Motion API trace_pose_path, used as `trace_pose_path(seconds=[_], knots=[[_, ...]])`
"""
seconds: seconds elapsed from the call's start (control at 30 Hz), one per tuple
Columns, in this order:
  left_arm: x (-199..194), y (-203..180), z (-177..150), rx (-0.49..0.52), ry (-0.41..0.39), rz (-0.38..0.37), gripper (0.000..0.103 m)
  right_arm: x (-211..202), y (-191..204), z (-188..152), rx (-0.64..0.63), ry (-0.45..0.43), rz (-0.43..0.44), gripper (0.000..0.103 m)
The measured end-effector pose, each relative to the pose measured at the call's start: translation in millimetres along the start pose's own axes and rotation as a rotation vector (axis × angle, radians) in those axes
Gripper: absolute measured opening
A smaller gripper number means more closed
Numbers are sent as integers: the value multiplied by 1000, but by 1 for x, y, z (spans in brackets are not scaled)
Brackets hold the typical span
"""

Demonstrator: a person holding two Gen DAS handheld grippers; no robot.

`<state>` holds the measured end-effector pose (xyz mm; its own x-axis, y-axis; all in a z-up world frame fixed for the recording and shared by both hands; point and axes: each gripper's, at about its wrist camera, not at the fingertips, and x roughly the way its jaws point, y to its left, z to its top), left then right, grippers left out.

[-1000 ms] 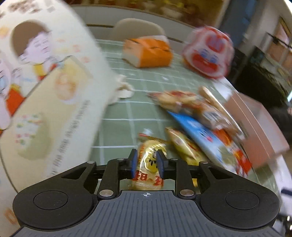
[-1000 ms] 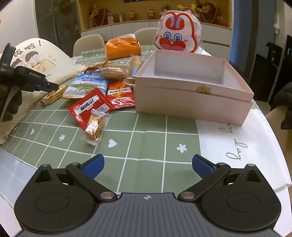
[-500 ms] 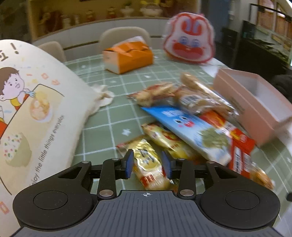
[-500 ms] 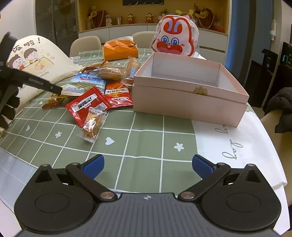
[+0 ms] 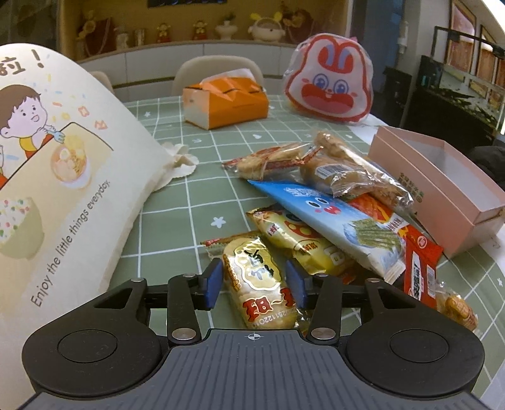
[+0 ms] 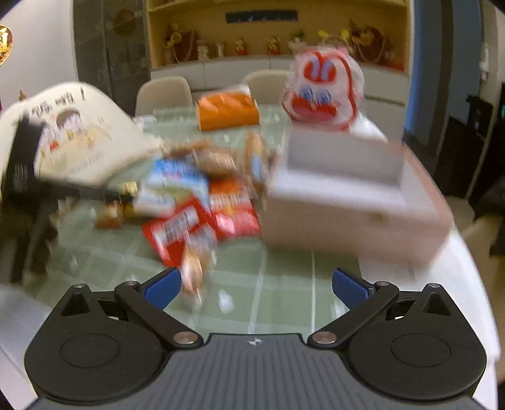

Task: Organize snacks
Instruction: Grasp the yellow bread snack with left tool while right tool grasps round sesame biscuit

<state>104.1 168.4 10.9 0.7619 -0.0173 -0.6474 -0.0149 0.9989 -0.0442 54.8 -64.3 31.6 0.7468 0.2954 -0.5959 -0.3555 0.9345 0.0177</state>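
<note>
A home dining room is shown. The surface [image 5: 202, 202] is covered with a green checked cloth. Soft chairs [image 5: 217, 67] are set at its far edge, toward 12 o'clock. Behind them, a wooden shelf [image 5: 202, 19] filled with little toy figures [image 5: 199, 30] is seen. An orange tissue box [image 5: 225, 102] is placed near the chairs.

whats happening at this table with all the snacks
A person with a gripper in each hand is sorting a pile of packaged snacks beside an open pink box. The left gripper has just been opening its jaws around a gold rice cracker packet lying on the green checked tablecloth; the pads no longer press it. The right gripper is wide open and empty above the table, its view blurred.
</note>
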Motion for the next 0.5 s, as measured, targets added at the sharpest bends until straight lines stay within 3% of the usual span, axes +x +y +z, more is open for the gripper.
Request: trace_pose_path(seconds=[0.07, 0.2, 0.27, 0.43, 0.5], knots=[[-1, 4, -1, 2, 6, -19, 51, 2, 9, 29, -17, -14, -3, 101], [-6, 15, -4, 9, 19, -65, 51, 26, 19, 103, 22, 32, 39, 88], [-8, 23, -8, -12, 12, -99, 51, 53, 23, 134, 44, 72, 41, 80], [-11, 29, -13, -37, 20, -143, 50, 148, 38, 178, 54, 174, -78, 52], [-13, 19, -17, 22, 17, -118, 50, 178, 40, 189, 113, 207, -21, 52]])
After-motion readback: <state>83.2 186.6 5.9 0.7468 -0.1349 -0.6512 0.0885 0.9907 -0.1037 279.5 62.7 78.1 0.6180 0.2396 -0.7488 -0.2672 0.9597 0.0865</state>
